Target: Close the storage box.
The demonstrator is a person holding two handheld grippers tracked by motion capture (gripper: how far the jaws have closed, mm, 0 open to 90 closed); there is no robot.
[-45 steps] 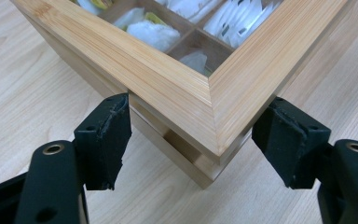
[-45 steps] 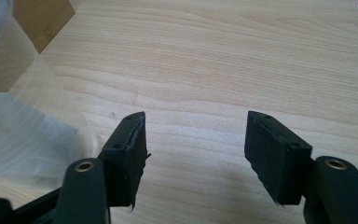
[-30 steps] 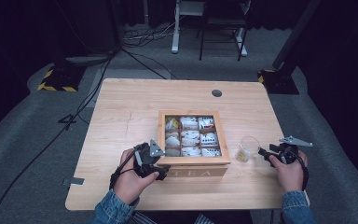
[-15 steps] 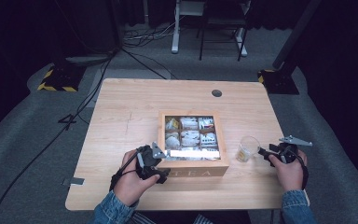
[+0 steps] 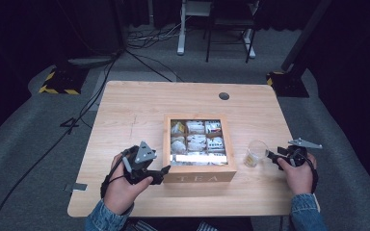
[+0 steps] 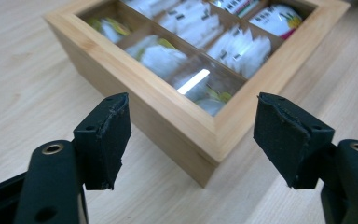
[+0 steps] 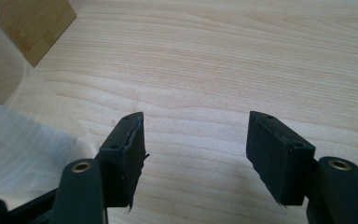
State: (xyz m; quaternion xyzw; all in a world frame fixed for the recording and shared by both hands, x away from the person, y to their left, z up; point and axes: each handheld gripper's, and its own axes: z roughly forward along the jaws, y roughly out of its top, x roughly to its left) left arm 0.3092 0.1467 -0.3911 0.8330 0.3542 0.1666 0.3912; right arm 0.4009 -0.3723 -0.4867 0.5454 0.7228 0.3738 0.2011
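A wooden tea box point(image 5: 172, 144) marked TEA stands mid-table, its glass-paned lid down over compartments of tea bags point(image 5: 196, 141). My left gripper point(image 5: 161, 171) is open just off the box's front-left corner. In the left gripper view that box corner point(image 6: 214, 144) lies ahead between the spread jaws of the left gripper point(image 6: 191, 105), untouched. A clear glass cup point(image 5: 255, 153) stands right of the box. My right gripper point(image 5: 272, 155) is open beside it. In the right gripper view the right gripper point(image 7: 196, 119) holds nothing, and the cup point(image 7: 23, 154) is to the left of its left jaw.
The light wooden table point(image 5: 135, 110) has a round cable hole point(image 5: 224, 96) at the back. Bare wood stretches behind and left of the box. A corner of the box point(image 7: 32, 28) shows at the top left of the right gripper view. Cables and a desk frame are on the floor beyond.
My left gripper has edged slightly left, away from the box front. A bright reflection now lies on the glass lid. The right gripper has stayed put.
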